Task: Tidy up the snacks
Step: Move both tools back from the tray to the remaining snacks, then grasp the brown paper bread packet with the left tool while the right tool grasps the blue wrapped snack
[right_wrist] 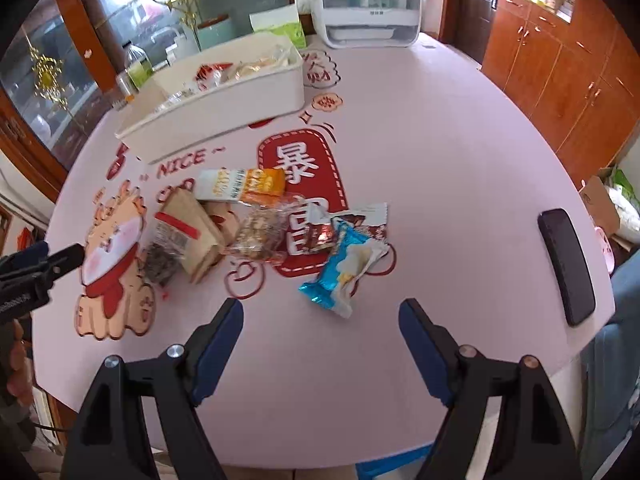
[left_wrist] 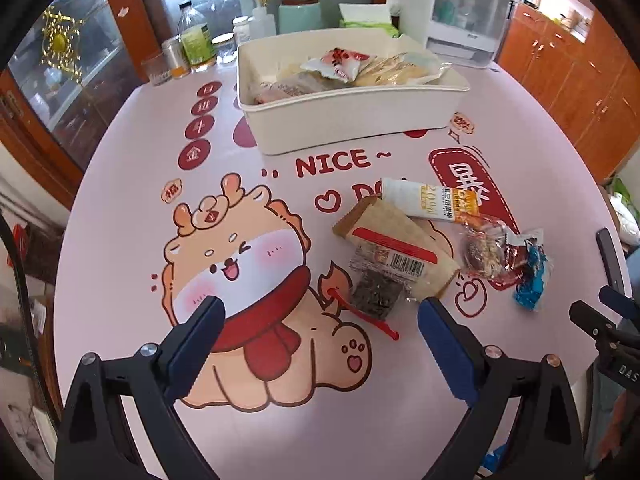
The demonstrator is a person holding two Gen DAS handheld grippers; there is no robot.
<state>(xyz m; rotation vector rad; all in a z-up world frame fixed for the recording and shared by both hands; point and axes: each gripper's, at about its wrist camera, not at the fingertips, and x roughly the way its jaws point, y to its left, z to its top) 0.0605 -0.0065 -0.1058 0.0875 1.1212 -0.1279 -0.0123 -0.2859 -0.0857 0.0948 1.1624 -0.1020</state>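
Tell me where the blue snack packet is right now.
The blue snack packet lies on the pink table at the right end of the loose snack pile, beside the red-brown wrapper, just ahead of the open right gripper.

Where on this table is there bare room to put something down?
Bare cloth lies between the blue packet and the phone, and right of the white bin. It is crowded around the kraft packet, where loose snacks overlap.

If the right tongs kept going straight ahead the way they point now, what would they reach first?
Most likely the blue-and-white crinkled snack packet, which lies on the pink table just ahead of the open right tongs, slightly left of centre. Depth is uncertain in the fisheye view, so they might touch bare tabletop first.
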